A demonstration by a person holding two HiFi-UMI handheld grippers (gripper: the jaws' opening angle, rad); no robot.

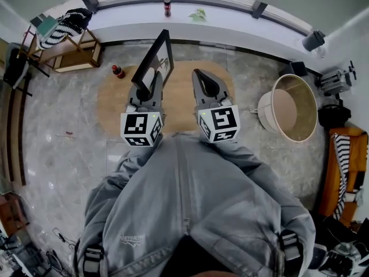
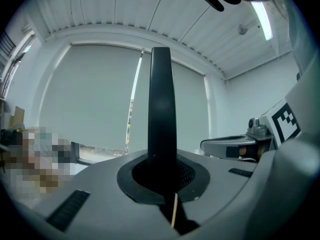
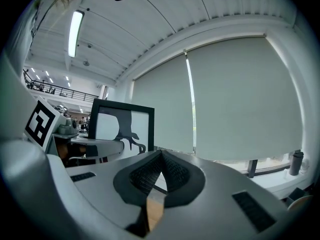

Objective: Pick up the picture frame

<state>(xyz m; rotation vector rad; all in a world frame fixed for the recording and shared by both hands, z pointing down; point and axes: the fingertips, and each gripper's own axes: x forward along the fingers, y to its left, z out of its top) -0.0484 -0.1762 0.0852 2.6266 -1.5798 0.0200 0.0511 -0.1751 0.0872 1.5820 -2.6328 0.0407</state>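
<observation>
The left gripper (image 1: pixel 151 84) is clamping the picture frame (image 2: pixel 161 114), so the pick-up is looking all but done. The frame is standing upright in the jaws, up in the air over the tan oval mat (image 1: pixel 184 111) rather than resting on it. As I judge it, the next move is calling for a steady hold with the wrist kept level, because the grip is taking the tall frame only near its bottom, where it could be swinging or slipping. The left jaws are sitting narrow, their pads pressing both faces of the black edge. The right gripper (image 3: pixel 161 154) is pointing alongside with its jaws pressed together on nothing. The frame's picture side is showing off to its left, apart from it.
</observation>
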